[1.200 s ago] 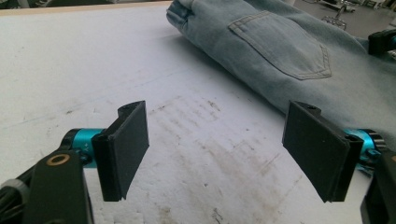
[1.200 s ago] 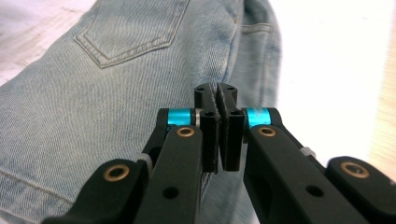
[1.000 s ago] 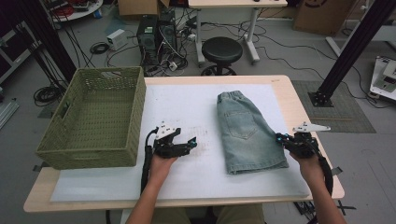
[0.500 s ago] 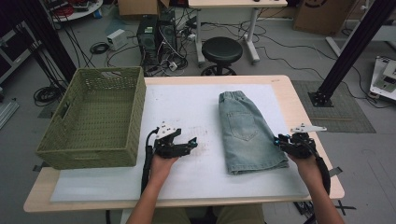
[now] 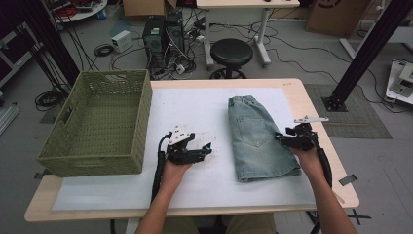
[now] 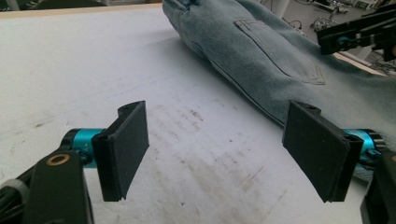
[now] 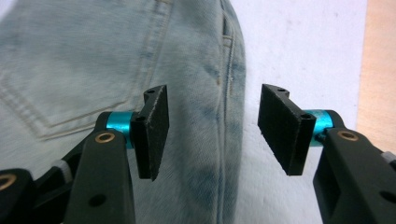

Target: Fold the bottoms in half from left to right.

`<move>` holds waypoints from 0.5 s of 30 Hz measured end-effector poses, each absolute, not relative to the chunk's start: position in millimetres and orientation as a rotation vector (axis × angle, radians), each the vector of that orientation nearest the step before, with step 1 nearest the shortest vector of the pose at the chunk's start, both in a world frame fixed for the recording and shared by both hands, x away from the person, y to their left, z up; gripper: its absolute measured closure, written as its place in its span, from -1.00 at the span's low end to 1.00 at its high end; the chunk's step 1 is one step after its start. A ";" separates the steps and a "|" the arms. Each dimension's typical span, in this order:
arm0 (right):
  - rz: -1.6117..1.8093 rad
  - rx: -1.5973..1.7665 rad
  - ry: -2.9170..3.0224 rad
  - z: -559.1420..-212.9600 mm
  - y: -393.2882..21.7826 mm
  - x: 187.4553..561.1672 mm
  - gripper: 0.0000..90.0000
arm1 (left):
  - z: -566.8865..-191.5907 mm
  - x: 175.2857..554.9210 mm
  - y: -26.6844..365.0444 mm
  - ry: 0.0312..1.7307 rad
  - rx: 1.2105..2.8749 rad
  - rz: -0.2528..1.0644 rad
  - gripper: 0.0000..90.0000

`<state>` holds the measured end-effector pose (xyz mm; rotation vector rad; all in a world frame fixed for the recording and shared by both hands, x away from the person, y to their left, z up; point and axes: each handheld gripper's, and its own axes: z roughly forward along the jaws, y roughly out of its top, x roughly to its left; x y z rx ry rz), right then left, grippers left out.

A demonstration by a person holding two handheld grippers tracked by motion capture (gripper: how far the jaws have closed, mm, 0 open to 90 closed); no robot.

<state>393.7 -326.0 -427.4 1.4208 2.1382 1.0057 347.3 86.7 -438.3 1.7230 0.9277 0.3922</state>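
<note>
Denim shorts [image 5: 260,139], folded in half lengthwise, lie flat on the white mat [image 5: 204,109] at about 3 o'clock from the table's middle, waistband at the far end.

Nearest, the left gripper [image 5: 197,153] hovers over bare mat at 9 o'clock of the shorts, jaws spread wide with nothing between them. The right gripper [image 5: 282,139] sits at the shorts' 3 o'clock edge; its jaws have just been opening and now stand half apart, straddling the side seam [image 7: 224,116] without pinching it.

The risk, as I judge it: closing there could catch only the top layer of the fold, so the shorts would unfold and sag when lifted. A shallow bite on the thick seam might also slip.

The denim is pale, soft-washed and limp, with a stitched back pocket [image 5: 253,129]. Farther off at 10 o'clock stands the stiff, green woven basket [image 5: 68,156], rectangular and empty.
</note>
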 end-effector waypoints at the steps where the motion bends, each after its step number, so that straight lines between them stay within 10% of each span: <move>1: 0.993 1.432 2.144 -429.0 -325.3 396.6 -0.03 | -438.4 347.6 86.4 0.928 1.724 0.391 -0.50; 15: 0.957 1.480 2.190 -443.4 -324.7 402.0 0.40 | -427.4 364.8 53.9 0.906 1.737 0.327 -0.49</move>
